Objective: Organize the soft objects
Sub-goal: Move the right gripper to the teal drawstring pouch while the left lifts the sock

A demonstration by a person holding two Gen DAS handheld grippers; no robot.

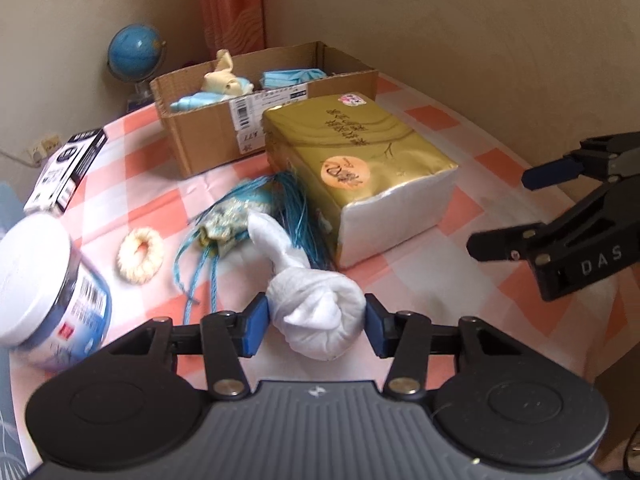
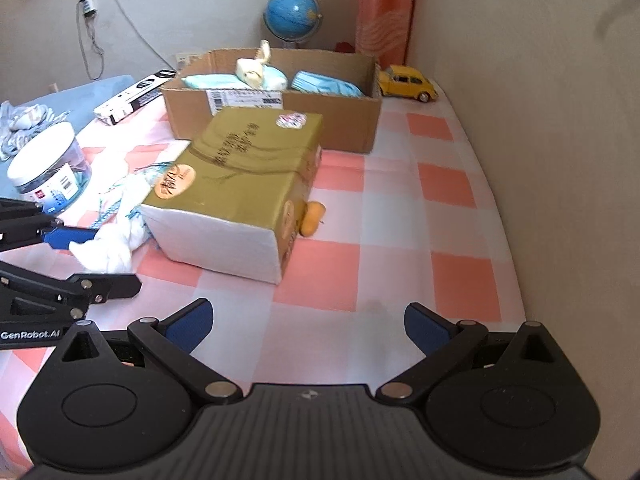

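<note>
Two blue pads of the left gripper point(image 1: 316, 322) are pressed against the knotted end of a white cloth bundle point(image 1: 316, 312), which is clamped between them just above the checked tablecloth point(image 1: 440, 276). The bundle's tail is stretched away toward a blue-tasselled pouch point(image 1: 240, 216) lying just left of a gold tissue pack point(image 1: 360, 168). The right gripper point(image 2: 308, 328) is held wide open over bare cloth, nothing being gripped or touched. At the far side a cardboard box point(image 2: 340, 120) is seen, with pale blue and cream soft items partly hidden behind its walls. A small orange object point(image 2: 313, 218) is half concealed behind the tissue pack's right side and cannot be identified. A white-lidded jar point(image 1: 44, 292) at the left is blurred and cut off by the frame edge.
</note>
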